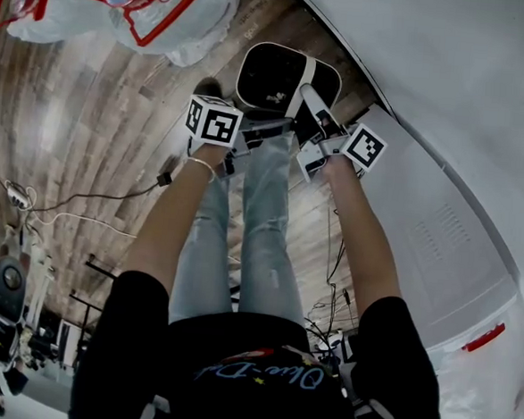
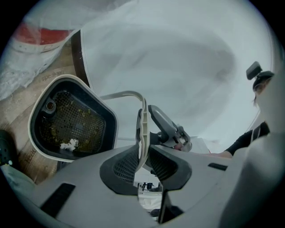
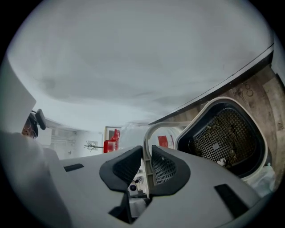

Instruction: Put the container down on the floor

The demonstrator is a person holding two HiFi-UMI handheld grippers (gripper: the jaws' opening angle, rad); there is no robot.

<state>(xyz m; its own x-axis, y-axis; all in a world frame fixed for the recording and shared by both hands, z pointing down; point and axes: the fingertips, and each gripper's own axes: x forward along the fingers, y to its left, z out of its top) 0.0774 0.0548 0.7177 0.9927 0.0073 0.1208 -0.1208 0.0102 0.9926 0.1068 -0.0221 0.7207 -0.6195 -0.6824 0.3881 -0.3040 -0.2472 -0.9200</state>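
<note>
The container (image 1: pixel 267 70) hangs by its thin white handle (image 2: pixel 143 120) in front of our legs (image 1: pixel 261 222), over the wooden floor (image 1: pixel 98 121). From these views we cannot tell whether its base is touching the planks. It is a dark bin with a white rim, tipped so that its open side faces the cameras. We can see a mesh bottom (image 2: pixel 75 120) inside, speckled with yellowish crumbs, with a small white scrap (image 2: pixel 69 144) near the lower edge.

The left tool (image 2: pixel 142 156) has its jaws drawn in close on the arched handle, and the ribbed pads (image 2: pixel 127 162) press the strip from both sides. The right tool (image 3: pixel 147 167) grips the same handle from the opposite side, its jaws just as narrowly set, with the white strip pinched upright between them. In the head view the two marker cubes (image 1: pixel 214 120) sit side by side above the bin, the left one nearer the middle of the floor. The right cube (image 1: pixel 365 147) is nearer a large white surface (image 1: pixel 449 226) that runs along the right.

A bracelet (image 1: pixel 201 162) sits on our left wrist. White plastic bags with red print (image 1: pixel 124 6) lie on the floor beyond the bin to the left, well apart from it. Cables (image 1: pixel 111 194) trail over the planks near our left side.
</note>
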